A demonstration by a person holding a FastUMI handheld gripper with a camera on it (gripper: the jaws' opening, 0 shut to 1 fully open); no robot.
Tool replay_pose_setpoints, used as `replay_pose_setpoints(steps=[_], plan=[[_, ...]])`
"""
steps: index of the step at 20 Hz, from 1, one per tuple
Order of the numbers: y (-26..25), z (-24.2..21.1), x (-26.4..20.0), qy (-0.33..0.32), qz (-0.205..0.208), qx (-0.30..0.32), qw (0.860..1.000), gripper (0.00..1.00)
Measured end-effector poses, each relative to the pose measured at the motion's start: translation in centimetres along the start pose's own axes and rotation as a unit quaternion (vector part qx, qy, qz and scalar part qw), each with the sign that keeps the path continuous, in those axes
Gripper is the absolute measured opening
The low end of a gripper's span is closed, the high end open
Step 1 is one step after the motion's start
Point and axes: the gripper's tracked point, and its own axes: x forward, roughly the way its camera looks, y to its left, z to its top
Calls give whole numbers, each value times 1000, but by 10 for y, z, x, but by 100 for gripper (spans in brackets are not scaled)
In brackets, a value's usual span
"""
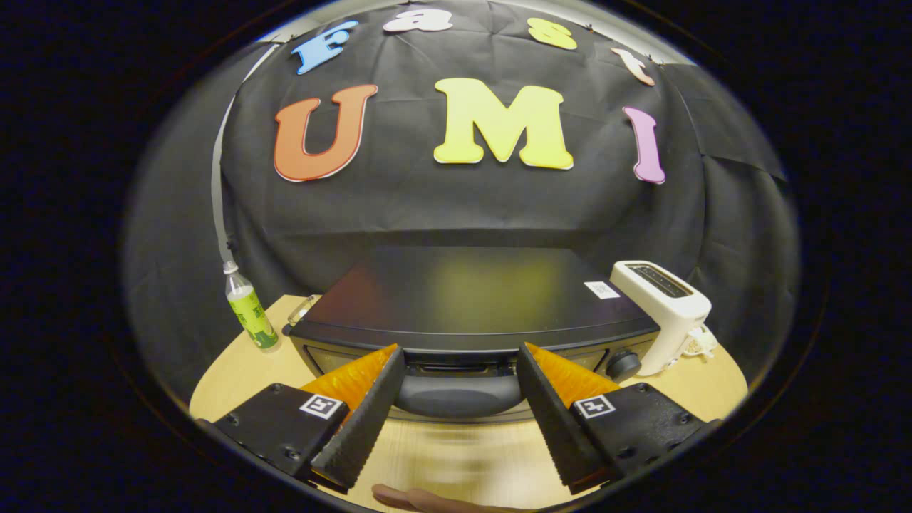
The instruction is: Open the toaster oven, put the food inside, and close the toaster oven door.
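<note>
A black toaster oven (470, 299) stands on the round wooden table (235, 377), its flat top facing me from slightly above. Its door handle (459, 395), a dark rounded bar, lies just ahead of and between my fingers. My gripper (459, 356) is open, the fingertips a handle's width apart and close to the oven's front top edge, with nothing pressed between them. A control knob (623, 365) shows at the oven's right front. The oven front below the handle is hidden by the fingers. The food is hidden or out of sight.
A white slot toaster (666, 313) stands right of the oven, nearly touching it. A clear bottle with a green label (249, 310) stands left of the oven near the table's back edge. A fingertip of a person's hand (427, 499) shows beneath the fingers.
</note>
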Motion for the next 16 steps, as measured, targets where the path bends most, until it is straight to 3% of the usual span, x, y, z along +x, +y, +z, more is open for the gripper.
replay_pose_setpoints(steps=[4, 9, 16], plan=[[1, -1, -3, 0, -5, -12, 1000, 100], [0, -8, -10, -18, 24, -7, 1000, 100], [-2, -36, -43, 11, 38, -21, 999, 100]])
